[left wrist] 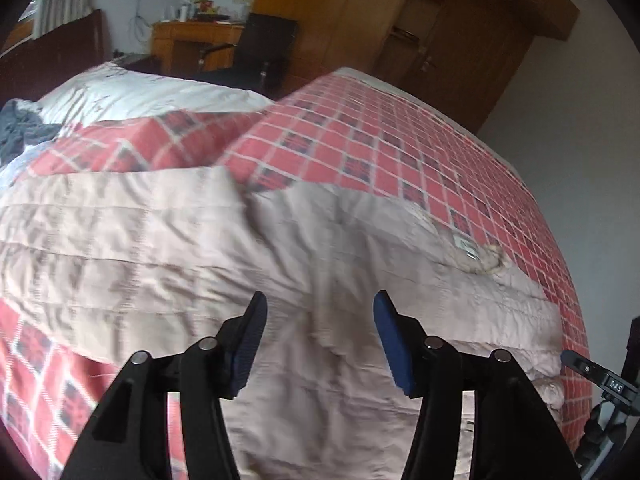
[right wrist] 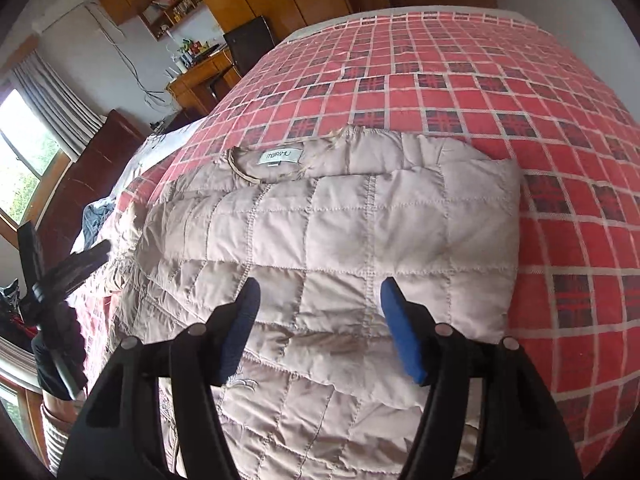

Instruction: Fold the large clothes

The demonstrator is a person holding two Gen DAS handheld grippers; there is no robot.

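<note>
A large beige quilted jacket (right wrist: 340,240) lies spread on a bed with a red plaid cover (right wrist: 460,80). Its collar and white label (right wrist: 279,156) point to the far side, and one part is folded over onto the body. In the left wrist view the same jacket (left wrist: 200,240) looks blurred, with its collar and label (left wrist: 468,246) at the right. My left gripper (left wrist: 320,312) hovers open above the cloth, blue pads apart, nothing between them. My right gripper (right wrist: 320,296) is open too, just over the jacket's lower body, holding nothing.
A white quilt (left wrist: 152,92) and dark clothes (left wrist: 20,128) lie near the dark headboard (left wrist: 52,52). A wooden desk (left wrist: 192,44), a black chair (left wrist: 256,52) and wardrobes (left wrist: 460,32) stand beyond the bed. A tripod (right wrist: 52,280) stands at the bedside by the window.
</note>
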